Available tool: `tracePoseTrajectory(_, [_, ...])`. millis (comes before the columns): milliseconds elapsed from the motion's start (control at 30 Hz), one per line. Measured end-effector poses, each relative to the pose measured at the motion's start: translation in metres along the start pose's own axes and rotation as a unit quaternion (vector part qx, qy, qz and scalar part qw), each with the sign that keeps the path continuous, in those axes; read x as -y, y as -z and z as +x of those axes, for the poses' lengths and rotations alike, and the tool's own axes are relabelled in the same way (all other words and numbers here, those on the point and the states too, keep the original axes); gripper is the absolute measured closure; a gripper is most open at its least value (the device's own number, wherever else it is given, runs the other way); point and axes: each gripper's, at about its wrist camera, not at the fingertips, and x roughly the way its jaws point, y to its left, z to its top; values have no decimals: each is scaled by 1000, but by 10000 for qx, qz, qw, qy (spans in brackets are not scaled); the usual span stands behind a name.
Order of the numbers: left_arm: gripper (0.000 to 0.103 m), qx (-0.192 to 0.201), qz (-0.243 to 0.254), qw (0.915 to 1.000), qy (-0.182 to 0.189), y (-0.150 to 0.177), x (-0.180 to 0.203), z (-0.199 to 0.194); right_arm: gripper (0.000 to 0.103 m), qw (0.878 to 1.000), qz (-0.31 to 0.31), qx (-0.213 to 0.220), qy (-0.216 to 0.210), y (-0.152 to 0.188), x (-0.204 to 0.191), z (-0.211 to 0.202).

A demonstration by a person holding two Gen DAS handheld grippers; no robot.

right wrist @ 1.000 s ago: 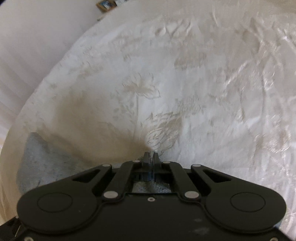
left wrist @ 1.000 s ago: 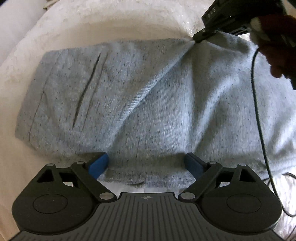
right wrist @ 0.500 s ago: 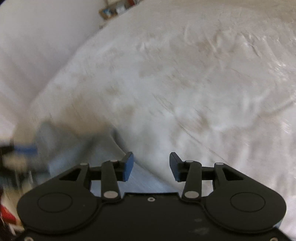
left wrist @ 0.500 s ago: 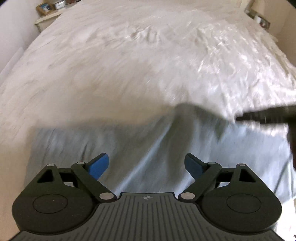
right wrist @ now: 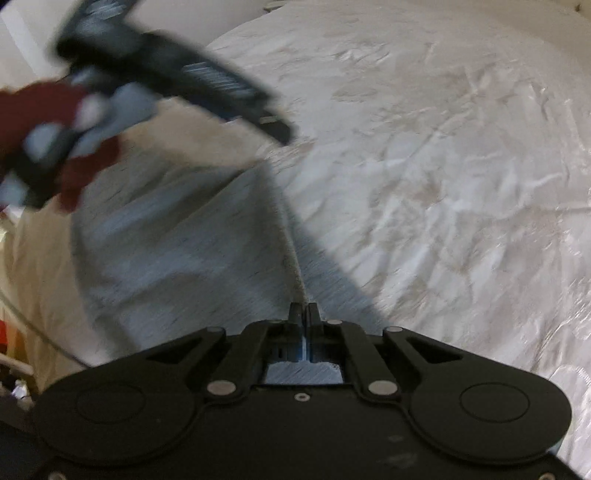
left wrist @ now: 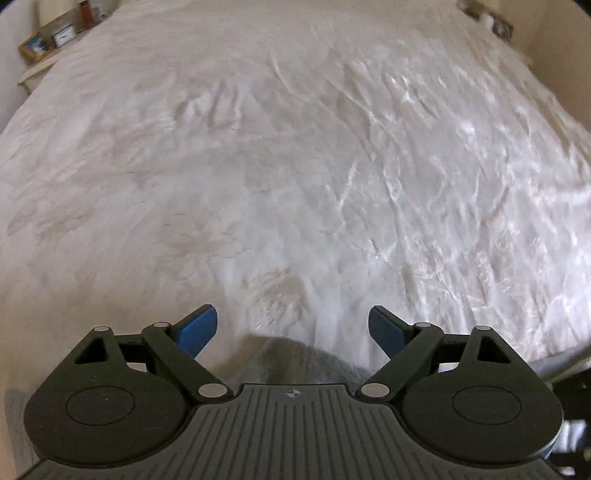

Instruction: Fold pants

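The grey pants [right wrist: 177, 258] lie flat on the white bedspread [right wrist: 443, 184], under and to the left of my right gripper [right wrist: 303, 309]. Its jaws are shut, pinching a raised ridge of the grey fabric that runs straight up from the fingertips. In the left wrist view only a small bulge of the pants [left wrist: 295, 360] shows, just in front of the gripper's body. My left gripper [left wrist: 293, 326] hangs wide open over the bedspread [left wrist: 295, 166] with nothing between its blue pads [left wrist: 195, 326]. In the right wrist view the left gripper [right wrist: 280, 131] shows blurred at the upper left, held by a hand in dark red [right wrist: 74, 118].
A bedside table [left wrist: 55, 35] with small framed items stands at the bed's far left corner. More small items [left wrist: 495, 22] sit at the far right. A thin dark cable [right wrist: 37, 328] trails over the bed's left edge. The bedspread stretches wrinkled ahead of both grippers.
My left gripper, still open, has swung off the pants and now looks over bare bedspread. My right gripper let go of the pants' corner, opened, shifted, and has shut again on a fabric ridge.
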Motion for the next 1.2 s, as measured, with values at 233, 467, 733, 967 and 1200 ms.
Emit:
tracePoseTrajectory(233, [13, -777, 595, 9935, -590, 33, 6, 38, 83, 9987, 506, -12, -105, 6, 14, 4])
tracePoseTrajectory(467, [13, -776, 219, 9950, -583, 51, -14, 33, 68, 9896, 1306, 607, -14, -21, 52, -4])
tracePoseTrajectory(733, [13, -700, 284, 9951, -632, 44, -7, 29, 68, 9932, 1159, 82, -43, -30, 67, 28])
tracePoseTrajectory(967, [13, -629, 152, 9957, -667, 36, -16, 27, 67, 9958, 880, -162, -189, -14, 50, 28])
tracePoseTrajectory(1200, [13, -568, -100, 9961, -671, 21, -28, 32, 99, 9960, 755, -384, -296, -17, 49, 40])
